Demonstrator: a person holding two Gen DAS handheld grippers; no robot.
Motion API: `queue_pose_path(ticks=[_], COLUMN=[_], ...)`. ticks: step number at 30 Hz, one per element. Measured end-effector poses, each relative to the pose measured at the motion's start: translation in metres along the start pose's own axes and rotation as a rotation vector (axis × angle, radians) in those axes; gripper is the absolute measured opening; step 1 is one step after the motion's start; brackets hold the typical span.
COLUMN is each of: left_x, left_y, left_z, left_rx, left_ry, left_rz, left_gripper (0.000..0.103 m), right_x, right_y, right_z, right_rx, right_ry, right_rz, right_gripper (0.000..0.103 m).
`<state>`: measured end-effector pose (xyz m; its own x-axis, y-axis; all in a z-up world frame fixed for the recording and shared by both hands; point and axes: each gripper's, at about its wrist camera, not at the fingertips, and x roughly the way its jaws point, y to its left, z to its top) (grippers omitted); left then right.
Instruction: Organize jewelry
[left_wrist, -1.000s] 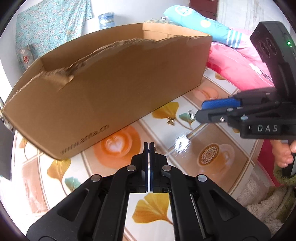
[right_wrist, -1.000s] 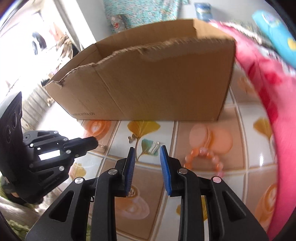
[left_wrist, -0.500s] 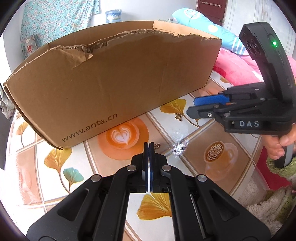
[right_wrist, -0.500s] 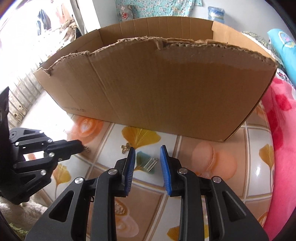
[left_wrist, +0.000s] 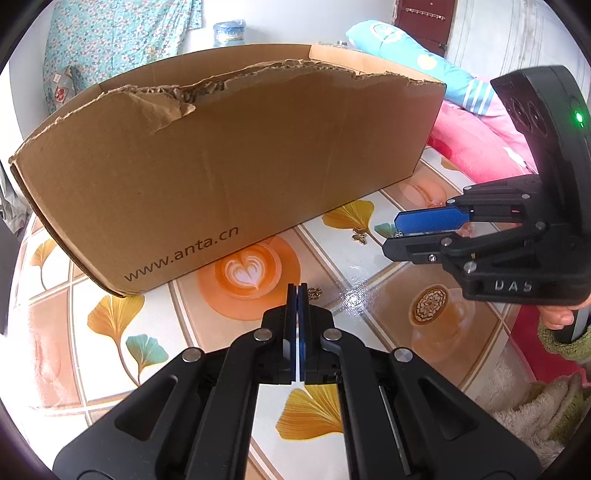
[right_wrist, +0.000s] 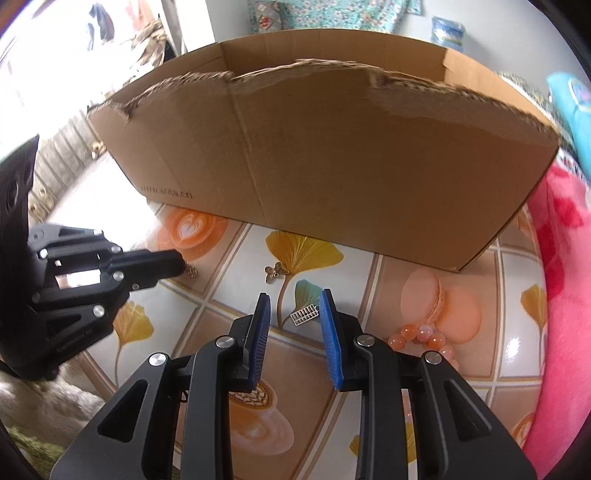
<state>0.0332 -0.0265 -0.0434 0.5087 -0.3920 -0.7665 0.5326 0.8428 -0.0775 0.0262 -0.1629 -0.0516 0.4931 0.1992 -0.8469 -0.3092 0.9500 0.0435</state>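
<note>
The right tool (right_wrist: 294, 308) stands open, its blue-padded jaws set apart to either side of a small silver rectangular comb-shaped charm (right_wrist: 304, 316) that lies flat on the glossy counter (right_wrist: 236, 254) printed with ginkgo leaves and coffee cups. The jaws hold nothing; the charm lies between them, closer to the right-hand pad (right_wrist: 330, 325), and appears to be clear of both pads. The charm's long axis runs roughly across the jaw gap, slightly tilted, so closing the jaws would meet its short ends.

The left tool (left_wrist: 297, 291) has its jaws pressed together with no visible gap. Whether a thin item is pinched between them cannot be told. A small gold filigree charm (left_wrist: 314, 292) lies on the counter just beside its tip, on the right.

A small bronze butterfly-shaped charm (right_wrist: 275, 272) lies on the counter between the two tools, ahead of the right tool and nearer the box. An orange beaded bracelet (right_wrist: 421, 338) lies to the right of the right tool, partly hidden behind its arm.

The large brown corrugated cardboard box (right_wrist: 332, 155) with a torn upper rim stands toward the far edge of the counter, beyond all loose items. Its interior is not visible.

Judgement: the comb-shaped charm belongs to the right tool, which already brackets it. The next move calls for lowering and centring the jaws. The flat, thin piece may slide on the glossy surface.
</note>
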Motion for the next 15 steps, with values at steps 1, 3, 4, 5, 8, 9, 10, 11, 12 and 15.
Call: queue_pose_path(ticks=[1,3,4,5,8,9,10,11,12,15], left_x=[0.0,-0.001,-0.001,-0.001,-0.002,-0.002,-0.002,-0.002,-0.002,-0.002], left_y=[0.0,0.001,0.001,0.002,0.002,0.003,0.003,0.003,0.004,0.004], left_z=[0.0,0.0,0.0,0.0,0.0,0.0,0.0,0.0,0.0,0.0], left_rx=[0.0,-0.002,-0.003,-0.004,-0.005,-0.005,-0.006,-0.007,-0.007,-0.008], left_ry=[0.0,-0.002,-0.002,-0.002,-0.004,-0.004,-0.005,-0.005,-0.005,-0.006], left_rz=[0.0,0.0,0.0,0.0,0.0,-0.001,-0.001,-0.002,-0.003,-0.002], left_gripper=[0.0,0.0,0.0,0.0,0.0,0.0,0.0,0.0,0.0,0.0], right_x=[-0.001,-0.001,-0.002,-0.002,-0.003,-0.003,-0.002,-0.003,-0.003,-0.005], right_y=[0.003,0.005,0.006,0.006,0.008,0.007,0.007,0.005,0.003,-0.005], right_z=[-0.001,-0.001,-0.002,-0.001,0.0,0.001,0.001,0.001,0.001,0.0], right_rx=[-0.017,-0.027,-0.028,-0.03,-0.024,-0.019,-0.012,-0.001,0.009,0.038], right_ry=[0.0,0.002,0.003,0.003,0.004,0.004,0.004,0.004,0.004,0.003], right_rz=[-0.011,0.0,0.003,0.007,0.012,0.014,0.017,0.022,0.028,0.043], right_gripper=[0.026,0.02,0.019,0.017,0.015,0.015,0.015,0.015,0.015,0.015])
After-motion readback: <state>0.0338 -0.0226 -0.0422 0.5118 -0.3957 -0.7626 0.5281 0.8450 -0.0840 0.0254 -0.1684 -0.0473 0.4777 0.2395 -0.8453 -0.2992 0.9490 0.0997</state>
